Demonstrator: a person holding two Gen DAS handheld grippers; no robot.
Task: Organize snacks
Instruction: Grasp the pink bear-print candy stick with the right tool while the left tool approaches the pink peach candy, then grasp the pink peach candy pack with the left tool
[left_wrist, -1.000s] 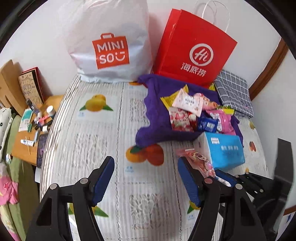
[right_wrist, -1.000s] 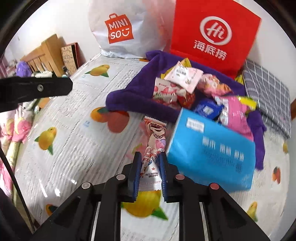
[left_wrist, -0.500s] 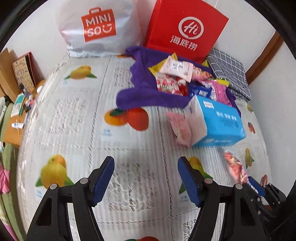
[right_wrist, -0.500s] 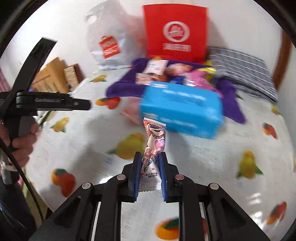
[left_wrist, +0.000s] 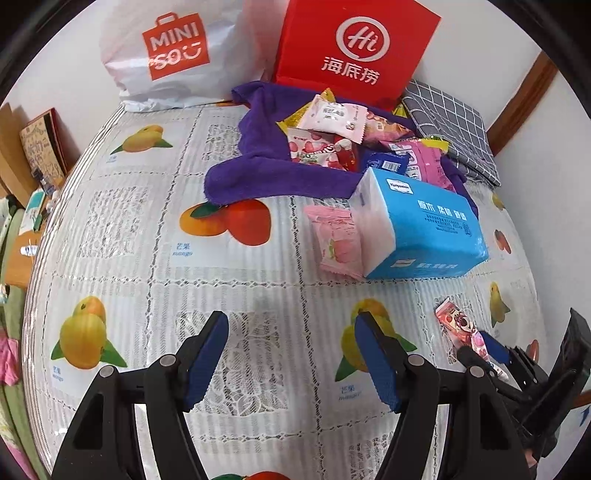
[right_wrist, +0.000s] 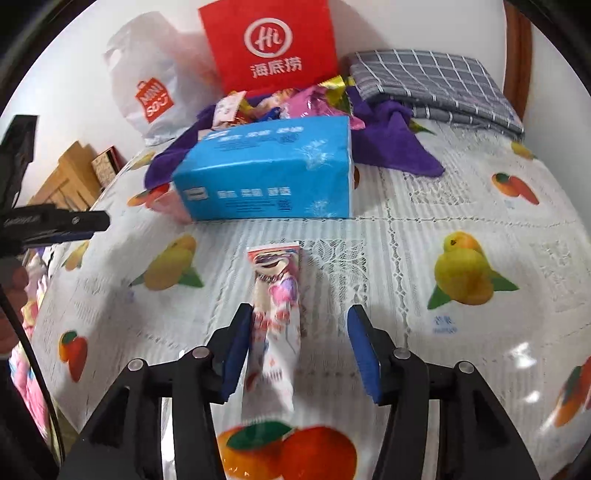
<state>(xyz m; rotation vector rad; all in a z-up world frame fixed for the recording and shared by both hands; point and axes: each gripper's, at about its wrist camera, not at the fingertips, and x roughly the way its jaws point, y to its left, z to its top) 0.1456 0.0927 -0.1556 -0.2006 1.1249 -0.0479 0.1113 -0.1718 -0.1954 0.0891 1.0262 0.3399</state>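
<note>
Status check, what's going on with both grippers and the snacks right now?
Right hand-held gripper jaws opening, long snack packet lying between them on the tablecloth. Left hand-held gripper open, empty. Blue tissue pack just beyond.

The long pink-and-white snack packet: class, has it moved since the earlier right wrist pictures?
Yes. The long pink-and-white snack packet has come away from beside the blue tissue box, nearer the camera, onto the fruit-print tablecloth.
</note>
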